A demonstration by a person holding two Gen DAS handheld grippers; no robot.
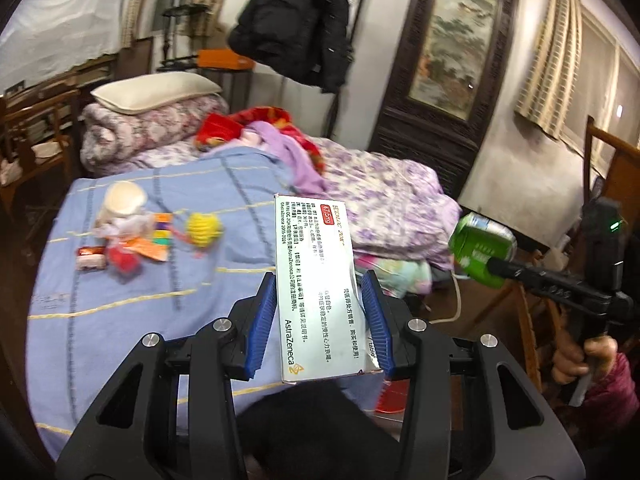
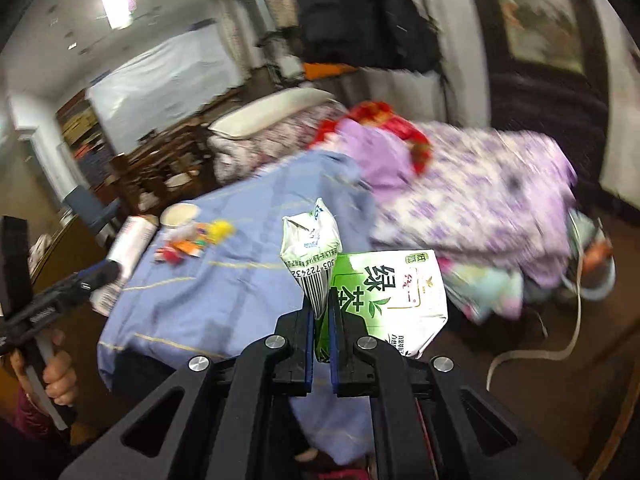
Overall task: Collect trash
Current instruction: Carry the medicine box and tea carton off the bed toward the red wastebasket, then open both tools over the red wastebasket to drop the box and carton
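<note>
My left gripper [image 1: 320, 280] is shut on a flat white medicine box [image 1: 316, 280], held upright between its blue pads above the blue bedspread [image 1: 160, 300]. My right gripper [image 2: 320, 300] is shut on a crushed green tea carton [image 2: 384, 296], pinching its flattened white end. The same carton [image 1: 480, 252] shows at the right of the left wrist view, on the other gripper's tip. The medicine box [image 2: 128, 252] appears at the left of the right wrist view. Several small trash pieces [image 1: 132, 240] lie on the bedspread, with a white cup [image 1: 122, 200] and a yellow ball [image 1: 204, 228].
Folded quilts and a pillow [image 1: 156, 90] pile up at the bed's far end, a purple floral blanket [image 1: 400, 208] at the right. A black coat [image 1: 296, 20] hangs behind. A dark wooden screen [image 1: 444, 64] and wooden chairs [image 1: 612, 176] stand beside the bed. A white cord [image 2: 540, 352] trails on the floor.
</note>
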